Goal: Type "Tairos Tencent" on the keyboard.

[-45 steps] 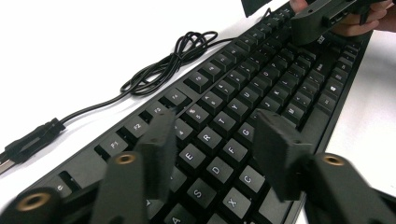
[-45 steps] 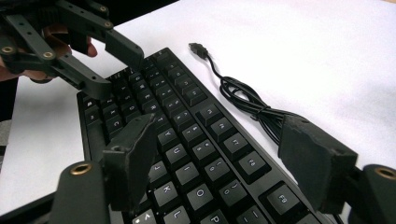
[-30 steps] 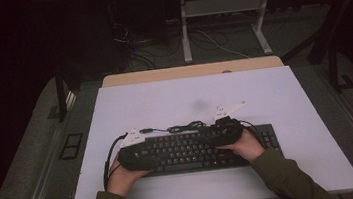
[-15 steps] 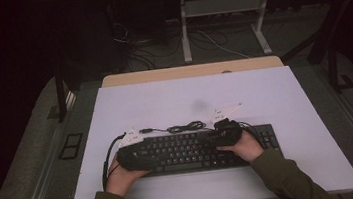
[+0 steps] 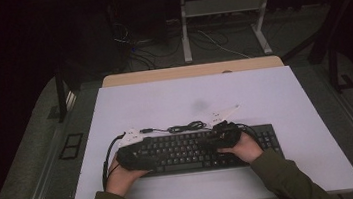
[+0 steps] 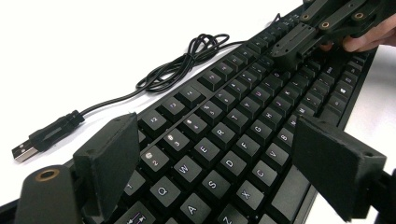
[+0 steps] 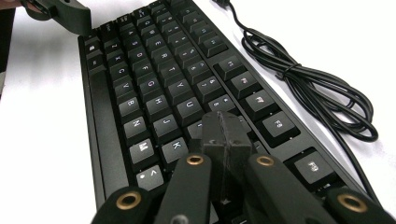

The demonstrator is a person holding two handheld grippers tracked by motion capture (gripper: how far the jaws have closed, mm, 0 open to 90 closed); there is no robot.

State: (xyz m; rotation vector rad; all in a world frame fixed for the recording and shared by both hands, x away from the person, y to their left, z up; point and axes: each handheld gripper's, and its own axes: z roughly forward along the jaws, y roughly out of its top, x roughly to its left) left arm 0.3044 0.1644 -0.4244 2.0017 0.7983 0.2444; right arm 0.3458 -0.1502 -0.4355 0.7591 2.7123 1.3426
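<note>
High view: one keyboard [image 5: 190, 150], one coiled cable [image 5: 186, 127], two tools over it

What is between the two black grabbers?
Rows of keys on the keyboard lie between the left gripper and right gripper, clearest in the high view.

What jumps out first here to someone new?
The black keyboard at the near edge of the white table, a gripper over each end. The right gripper is shut, tips down on the keys; the left gripper is open. The cable lies coiled behind the keyboard.
</note>
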